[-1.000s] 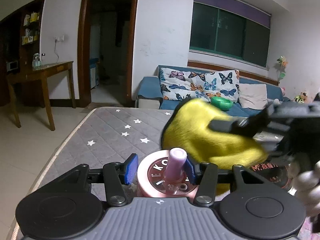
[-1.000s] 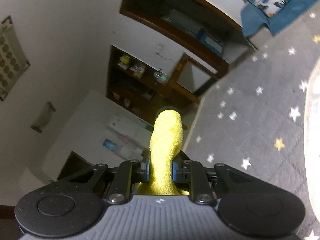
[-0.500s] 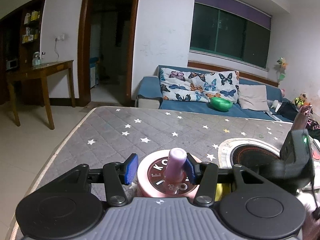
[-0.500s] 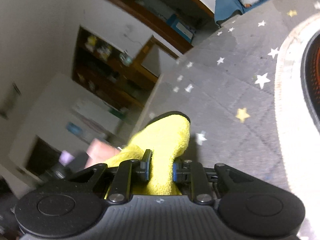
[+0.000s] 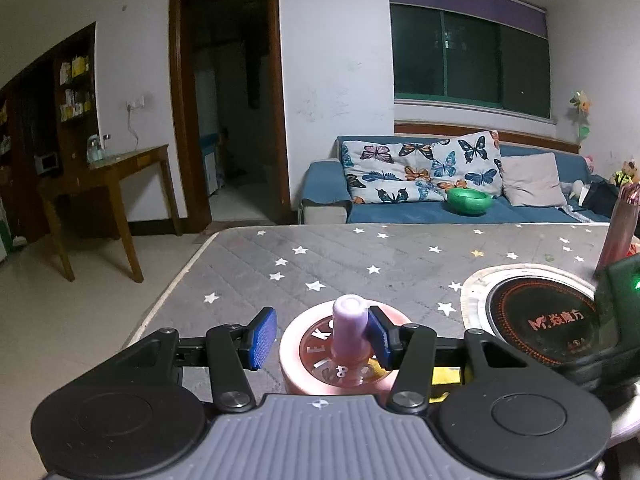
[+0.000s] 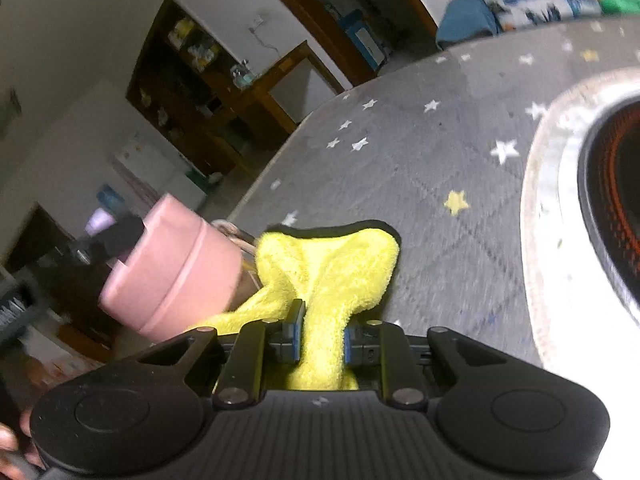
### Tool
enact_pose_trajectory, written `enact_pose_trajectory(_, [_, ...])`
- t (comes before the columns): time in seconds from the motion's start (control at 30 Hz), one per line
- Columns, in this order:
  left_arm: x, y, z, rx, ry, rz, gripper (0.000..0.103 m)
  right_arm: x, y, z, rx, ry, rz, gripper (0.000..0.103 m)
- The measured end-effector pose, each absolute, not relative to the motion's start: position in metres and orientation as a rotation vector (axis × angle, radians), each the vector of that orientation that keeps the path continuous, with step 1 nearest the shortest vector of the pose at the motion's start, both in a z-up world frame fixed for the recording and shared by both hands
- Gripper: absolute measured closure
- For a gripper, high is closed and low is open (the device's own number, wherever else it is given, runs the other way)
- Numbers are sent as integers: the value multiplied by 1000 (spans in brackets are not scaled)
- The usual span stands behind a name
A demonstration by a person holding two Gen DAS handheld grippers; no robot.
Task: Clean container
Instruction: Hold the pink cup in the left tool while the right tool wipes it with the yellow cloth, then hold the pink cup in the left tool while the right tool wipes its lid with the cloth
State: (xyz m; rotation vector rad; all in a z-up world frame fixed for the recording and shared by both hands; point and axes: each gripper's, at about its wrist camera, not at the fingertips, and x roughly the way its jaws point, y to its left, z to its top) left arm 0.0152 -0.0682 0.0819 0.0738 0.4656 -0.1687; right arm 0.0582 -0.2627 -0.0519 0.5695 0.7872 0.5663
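A pink round container (image 5: 316, 360) with a lilac knob (image 5: 350, 326) on its lid sits between the fingers of my left gripper (image 5: 320, 338). The right pad lies against the knob and the left pad stands at the lid's left rim. The container keeps its place in the gripper, so it looks held. In the right wrist view the pink container (image 6: 176, 268) appears at the left, tilted. My right gripper (image 6: 320, 340) is shut on a yellow cloth (image 6: 332, 268), whose folded end rests against the container's lower side. A bit of yellow cloth (image 5: 448, 376) shows under the container.
A grey star-patterned cover (image 5: 360, 264) lies over the table. A round black induction cooker (image 5: 540, 320) sits at the right, with a pink bottle (image 5: 620, 232) behind it. The table's left edge (image 5: 176, 280) drops to the floor. A blue sofa (image 5: 400, 208) stands beyond.
The right gripper with the yellow cloth has come down from over the container's lid to beside its lower side. Its view swung from the wall to the table. The left gripper barely moved.
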Motion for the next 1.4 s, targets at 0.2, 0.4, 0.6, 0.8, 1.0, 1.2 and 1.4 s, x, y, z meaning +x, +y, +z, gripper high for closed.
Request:
enact_pose_trajectory(0.2, [14,-67,81,84,462,-181,50,66,-284,-32,777,717,635,87])
enact_pose_trajectory(0.4, [13,-63,79,80,462,-202,50,98,-278,-6,849,651,730,88])
enact_pose_trajectory(0.6, [16,-54,77,51,469,-227,50,129,-260,-25,849,715,711,87])
enact_pose_trajectory(0.8, [15,-53,76,51,460,-240,50,134,-259,-62,812,807,634,88])
enact_pose_trajectory(1.0, [7,-45,74,14,428,-247,46,120,-260,-58,564,752,527,78])
enact_pose_trajectory(1.2, [-9,-30,80,-34,373,-232,33,87,-254,-18,270,607,471,50])
enact_pose_trajectory(1.4, [-35,-9,86,-53,320,-194,10,53,-258,1,133,518,404,41])
